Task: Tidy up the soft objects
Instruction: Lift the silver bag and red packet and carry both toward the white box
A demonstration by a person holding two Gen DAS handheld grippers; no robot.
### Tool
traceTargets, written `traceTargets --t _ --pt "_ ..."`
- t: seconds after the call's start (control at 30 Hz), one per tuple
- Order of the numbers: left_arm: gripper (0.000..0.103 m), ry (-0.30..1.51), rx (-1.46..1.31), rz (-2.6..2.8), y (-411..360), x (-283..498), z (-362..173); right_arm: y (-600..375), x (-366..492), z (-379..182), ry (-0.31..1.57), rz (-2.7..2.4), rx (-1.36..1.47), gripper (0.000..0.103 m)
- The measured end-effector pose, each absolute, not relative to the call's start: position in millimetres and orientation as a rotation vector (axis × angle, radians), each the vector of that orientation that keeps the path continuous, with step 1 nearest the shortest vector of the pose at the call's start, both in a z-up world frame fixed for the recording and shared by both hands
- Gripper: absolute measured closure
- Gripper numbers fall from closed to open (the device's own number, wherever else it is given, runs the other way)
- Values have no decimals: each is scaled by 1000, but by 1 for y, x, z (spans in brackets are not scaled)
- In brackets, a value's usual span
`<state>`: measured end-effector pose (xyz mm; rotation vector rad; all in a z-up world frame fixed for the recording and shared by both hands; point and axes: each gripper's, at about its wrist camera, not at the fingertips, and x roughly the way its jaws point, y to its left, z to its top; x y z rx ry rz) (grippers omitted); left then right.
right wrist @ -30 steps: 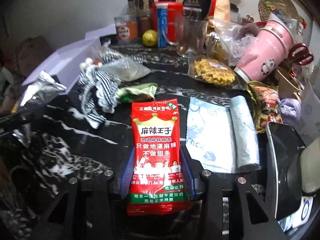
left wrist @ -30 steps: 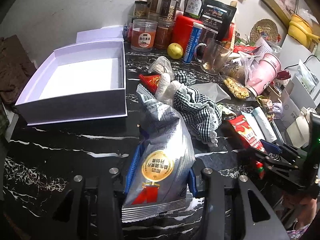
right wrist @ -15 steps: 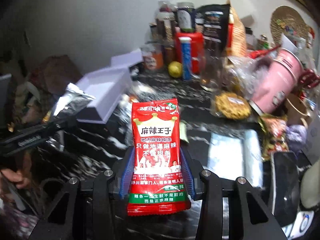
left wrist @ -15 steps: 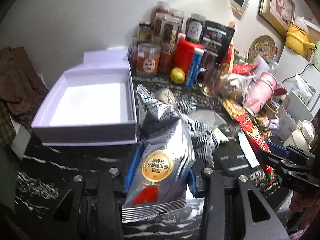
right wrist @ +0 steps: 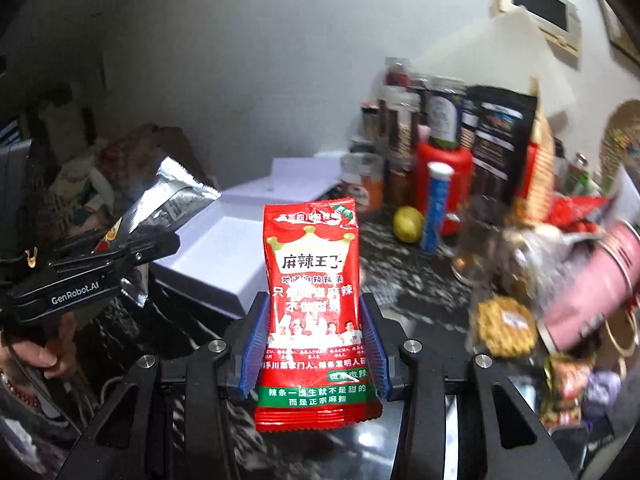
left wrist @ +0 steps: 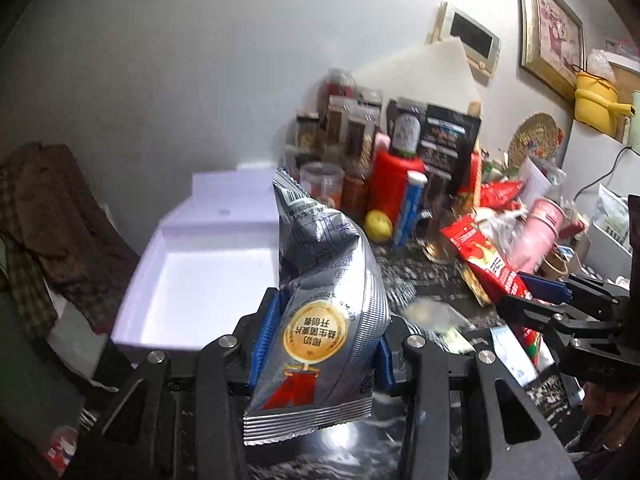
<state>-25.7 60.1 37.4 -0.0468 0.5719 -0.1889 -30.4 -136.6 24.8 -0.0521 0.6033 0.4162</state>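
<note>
Cluttered black marble-pattern tabletop (right wrist: pixel 404 276) against a pale grey wall (left wrist: pixel 200 60), both views showing motion blur. Open white box (left wrist: pixel 200 280) is sitting at the left of the table, its inside bare white; its lid (left wrist: pixel 232 196) is lying just behind it.

Left gripper (left wrist: pixel 320 344) is pinching a silver snack bag (left wrist: pixel 324 292) between its blue pads (left wrist: pixel 267 332), bag standing upright and puffed, gold medal print facing the camera upside down. The bag is hanging in the air near the right wall of the box, off the table. In the right wrist view the same bag is showing at far left, clamped in the black gripper body, with a hand (right wrist: pixel 48 344) gripping the handle below.

Right gripper (right wrist: pixel 312 344) is pinching a red spicy-strip packet (right wrist: pixel 312 300) between its pads, packet upright, Chinese print facing the camera, held above the table in front of the box. In the left wrist view this packet is showing at the right, sticking up and leftward from the other gripper's fingers.

Far side of the table is crowded: a red canister (left wrist: pixel 394 188), a blue tube (left wrist: pixel 410 208), a lemon (left wrist: pixel 378 226), jars (left wrist: pixel 344 132), a black pouch (left wrist: pixel 448 140). A pink cup (right wrist: pixel 588 284) is lying tilted at right, a bag of yellow snacks (right wrist: pixel 504 324) just beside it.
</note>
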Motion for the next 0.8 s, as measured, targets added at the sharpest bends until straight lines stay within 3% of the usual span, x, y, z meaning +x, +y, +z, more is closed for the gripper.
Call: traceTargets --t 0.4,0.8 --pt "61 452 -2 -125 97 12 75 -81 23 61 516 545 -56 59" --pt "61 436 -37 -78 141 62 68 -25 82 58 499 635 -47 59"
